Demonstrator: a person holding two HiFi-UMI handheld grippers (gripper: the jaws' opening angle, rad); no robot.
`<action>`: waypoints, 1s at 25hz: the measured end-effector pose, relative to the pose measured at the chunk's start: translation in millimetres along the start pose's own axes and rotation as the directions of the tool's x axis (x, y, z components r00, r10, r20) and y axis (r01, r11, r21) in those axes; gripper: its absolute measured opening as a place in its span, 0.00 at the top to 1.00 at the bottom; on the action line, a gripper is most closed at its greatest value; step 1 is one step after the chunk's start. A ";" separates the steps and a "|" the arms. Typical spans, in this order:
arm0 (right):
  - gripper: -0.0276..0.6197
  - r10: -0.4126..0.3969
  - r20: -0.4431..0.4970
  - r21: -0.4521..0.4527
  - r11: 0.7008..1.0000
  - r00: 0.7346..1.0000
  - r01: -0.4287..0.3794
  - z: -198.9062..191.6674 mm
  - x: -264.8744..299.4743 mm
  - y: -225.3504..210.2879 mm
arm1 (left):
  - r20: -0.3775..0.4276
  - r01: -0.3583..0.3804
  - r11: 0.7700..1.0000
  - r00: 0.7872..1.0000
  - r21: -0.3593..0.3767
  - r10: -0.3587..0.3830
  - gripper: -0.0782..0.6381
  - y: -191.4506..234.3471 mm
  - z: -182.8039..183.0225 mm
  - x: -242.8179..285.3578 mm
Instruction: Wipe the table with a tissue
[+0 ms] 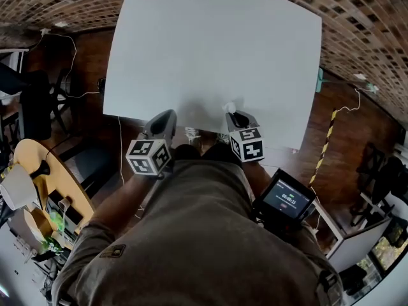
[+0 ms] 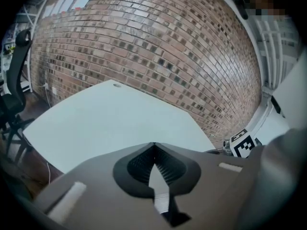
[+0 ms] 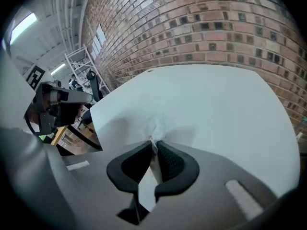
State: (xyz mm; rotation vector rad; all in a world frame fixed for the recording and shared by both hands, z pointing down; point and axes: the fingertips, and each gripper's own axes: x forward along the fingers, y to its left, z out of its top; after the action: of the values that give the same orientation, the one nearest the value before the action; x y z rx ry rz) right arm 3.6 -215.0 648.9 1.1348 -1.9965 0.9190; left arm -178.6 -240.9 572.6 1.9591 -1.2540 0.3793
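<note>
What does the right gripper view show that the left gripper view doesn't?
Only the right gripper view shows the tissue, pinched in the right claw over the table's near edge. Only the left gripper view shows the left claw, shut with nothing in it. Both show the white table and the brick wall behind it.
</note>
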 end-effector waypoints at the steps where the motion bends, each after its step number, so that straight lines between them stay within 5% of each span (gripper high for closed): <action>1: 0.89 0.018 -0.004 -0.013 1.000 1.000 -0.018 1.7 3.9 8.4 | 0.002 -0.008 1.000 1.000 -0.007 0.008 0.89 4.3 -0.1 -2.4; 10: 0.89 0.093 -0.024 -0.065 0.993 0.995 -0.094 10.1 21.4 43.4 | 0.010 -0.044 0.999 0.999 -0.031 0.044 0.89 25.9 2.0 -14.9; 25: 0.89 -0.079 0.033 0.051 0.996 0.996 0.077 17.6 -4.0 -39.7 | -0.005 0.018 1.000 1.000 0.019 -0.018 0.89 1.7 11.8 10.4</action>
State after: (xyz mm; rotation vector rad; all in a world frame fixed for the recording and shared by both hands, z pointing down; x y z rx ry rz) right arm 37.2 -242.7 646.2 1.2553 -1.9518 0.9192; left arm -176.8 -256.6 571.8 1.9826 -1.2330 0.3879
